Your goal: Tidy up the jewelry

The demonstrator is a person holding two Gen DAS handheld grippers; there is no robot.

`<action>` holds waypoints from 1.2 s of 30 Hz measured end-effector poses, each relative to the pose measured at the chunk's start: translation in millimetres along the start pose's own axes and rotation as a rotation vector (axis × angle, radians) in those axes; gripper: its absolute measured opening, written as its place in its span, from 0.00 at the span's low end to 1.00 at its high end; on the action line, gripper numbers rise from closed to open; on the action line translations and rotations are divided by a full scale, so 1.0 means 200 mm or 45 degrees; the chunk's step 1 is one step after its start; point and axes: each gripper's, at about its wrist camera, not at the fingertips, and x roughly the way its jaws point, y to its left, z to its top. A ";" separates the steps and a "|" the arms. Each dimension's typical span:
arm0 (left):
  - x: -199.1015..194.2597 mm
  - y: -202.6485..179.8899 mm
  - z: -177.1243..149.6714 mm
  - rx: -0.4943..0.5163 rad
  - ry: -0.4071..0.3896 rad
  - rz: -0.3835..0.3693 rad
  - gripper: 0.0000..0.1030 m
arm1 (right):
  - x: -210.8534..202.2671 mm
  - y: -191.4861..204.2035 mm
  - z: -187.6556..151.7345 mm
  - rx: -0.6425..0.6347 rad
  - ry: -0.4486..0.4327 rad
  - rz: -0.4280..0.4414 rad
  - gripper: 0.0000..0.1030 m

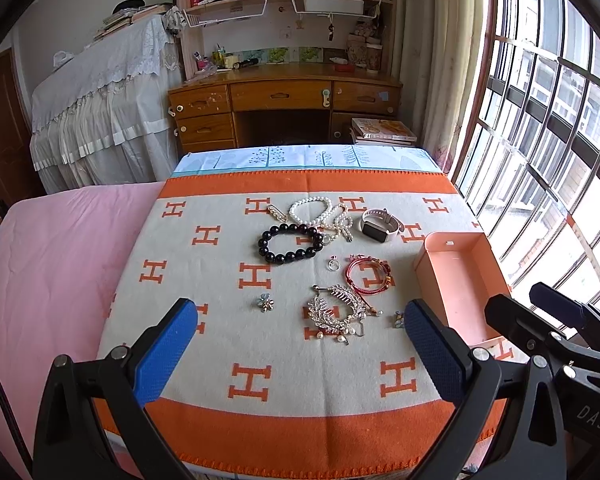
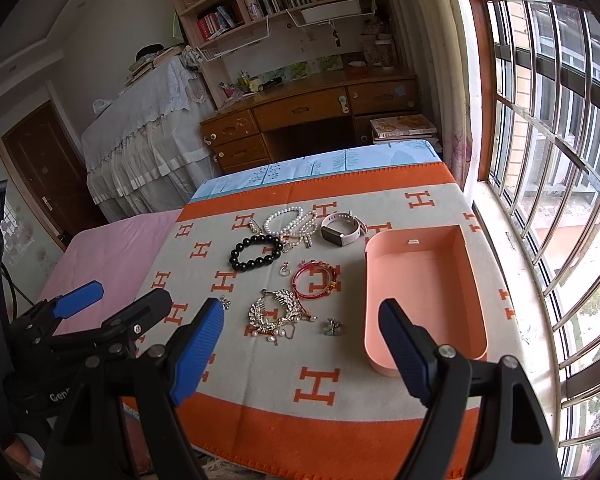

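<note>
Jewelry lies spread on the orange-and-cream blanket (image 1: 204,360) ahead of us, and both our tongs hang over its near edge with nothing in them. Our left gripper (image 1: 300,354) has its blue pads spread wide, well above the cloth. Our right gripper (image 2: 300,352) is just as wide apart and bare.

Nearest the left tongs we see the silver leaf hair comb (image 1: 334,312) with dangling pearls, and a small flower earring (image 1: 265,303) apart to its left. A second small earring (image 2: 334,326) sits between the comb and the pink box (image 2: 470,280), just beside the box's near corner. The box stands open at the right side of the blanket, close to the window, and its inside is bare.

Beyond the comb we find the red cord bracelet (image 1: 370,276), touching the comb's upper end, with a small ring (image 1: 333,265) just to its left. Farther out lies the black bead bracelet (image 1: 290,242). Behind it the white pearl strands (image 1: 318,212) are tangled together, a gold chain piece (image 1: 276,213) at their left and a bow-shaped piece at their right. The smartwatch (image 1: 380,226) with a pale band rests to the right of the pearls, near the far end of the box.
</note>
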 end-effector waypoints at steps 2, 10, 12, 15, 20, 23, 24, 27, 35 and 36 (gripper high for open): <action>0.00 0.00 0.00 0.000 -0.001 0.000 0.99 | 0.00 -0.01 0.00 0.003 0.003 0.002 0.78; -0.01 0.00 -0.03 -0.005 0.016 -0.004 0.98 | 0.00 0.00 0.00 0.004 0.005 0.001 0.78; -0.01 0.00 -0.04 -0.006 0.021 -0.010 0.98 | -0.01 -0.01 0.01 0.006 0.006 0.002 0.78; -0.02 0.00 -0.04 -0.006 0.021 -0.021 0.98 | -0.01 -0.01 0.01 0.006 0.004 0.006 0.78; -0.02 0.00 -0.01 0.015 0.020 -0.014 0.98 | 0.00 0.00 -0.01 0.003 -0.010 0.043 0.78; 0.00 0.01 0.03 0.024 0.020 -0.014 0.98 | 0.01 0.03 0.00 -0.009 -0.008 0.064 0.78; 0.01 0.02 0.05 0.020 0.012 -0.019 0.98 | 0.02 0.03 0.01 -0.013 0.000 0.074 0.78; 0.01 0.07 0.12 0.012 -0.034 -0.006 0.98 | 0.05 0.04 0.06 -0.030 0.028 0.094 0.78; 0.05 0.23 0.32 -0.021 -0.179 0.002 0.98 | 0.14 0.01 0.29 -0.107 0.049 0.056 0.73; 0.07 0.26 0.35 -0.017 -0.182 -0.002 0.98 | 0.17 0.00 0.31 -0.108 0.067 0.050 0.70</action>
